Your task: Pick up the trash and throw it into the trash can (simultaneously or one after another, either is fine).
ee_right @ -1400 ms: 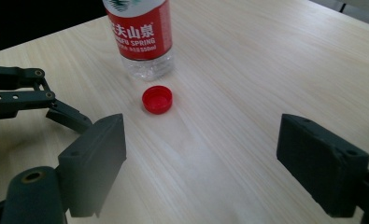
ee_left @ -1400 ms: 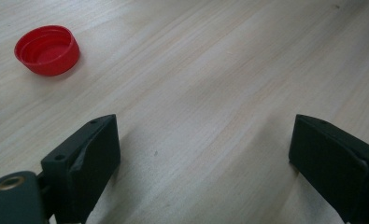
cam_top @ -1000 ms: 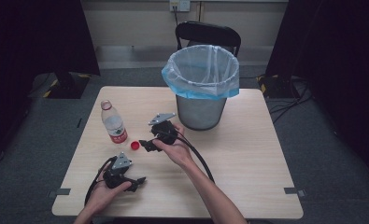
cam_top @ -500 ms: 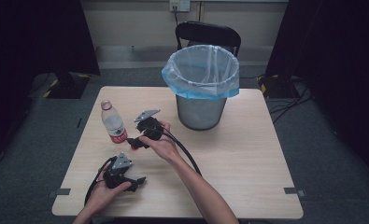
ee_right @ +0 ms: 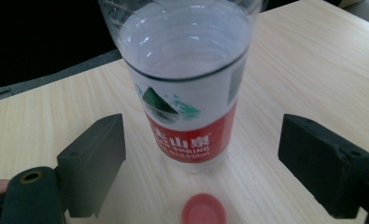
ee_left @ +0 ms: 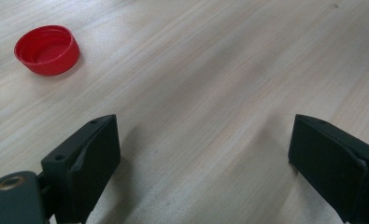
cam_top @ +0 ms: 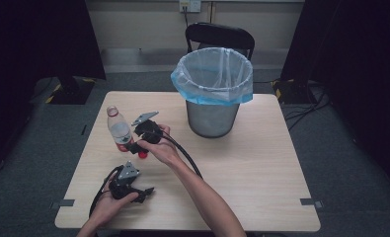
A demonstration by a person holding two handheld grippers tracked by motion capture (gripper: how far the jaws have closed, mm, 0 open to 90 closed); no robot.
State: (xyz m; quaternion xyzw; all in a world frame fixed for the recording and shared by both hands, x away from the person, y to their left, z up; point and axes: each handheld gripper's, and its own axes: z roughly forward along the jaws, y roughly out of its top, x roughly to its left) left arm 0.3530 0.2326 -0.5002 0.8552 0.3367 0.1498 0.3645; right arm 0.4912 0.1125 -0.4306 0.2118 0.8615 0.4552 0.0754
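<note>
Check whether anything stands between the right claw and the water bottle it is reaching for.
Nothing visible blocks it. The right claw is open, and the bottle stands upright straight ahead between its jaws. The red cap lies flat on the table just in front of the bottle's base, low down.

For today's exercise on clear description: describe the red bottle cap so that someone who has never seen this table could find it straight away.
Start at the bin lined with a blue-rimmed bag at the far side of the wooden table. To its left stands an uncapped clear bottle with a red label, and the red cap lies on the wood at its foot. It is the only small, flat, round red thing, lying loose.
</note>
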